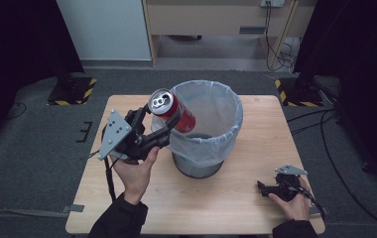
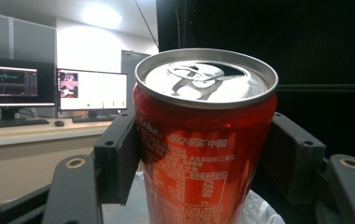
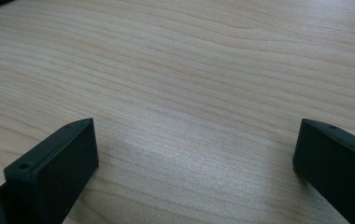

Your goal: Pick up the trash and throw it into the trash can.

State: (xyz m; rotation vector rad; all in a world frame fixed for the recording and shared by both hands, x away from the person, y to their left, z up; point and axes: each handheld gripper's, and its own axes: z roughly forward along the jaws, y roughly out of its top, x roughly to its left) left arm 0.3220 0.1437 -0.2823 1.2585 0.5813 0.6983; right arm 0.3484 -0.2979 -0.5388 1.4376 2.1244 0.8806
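Observation:
A red drink can point(image 1: 172, 111) with a silver opened top hangs tilted over the near-left rim of a grey bin lined with a clear bag point(image 1: 207, 126). My left gripper point(image 1: 162, 120) is shut on the can; in the left gripper view both black pads press the can point(image 2: 203, 144) at its sides. My right gripper point(image 1: 264, 187) rests on the wooden table point(image 1: 236, 198) at the front right, and the right gripper view has its jaws spread wide over bare wood point(image 3: 189, 93), nothing between them.
The bin stands in the middle of the table. Dark floor surrounds the table, with stand bases marked in yellow and black point(image 1: 72, 91) at the back left and back right. Monitors point(image 2: 91, 91) on a desk lie beyond the can.

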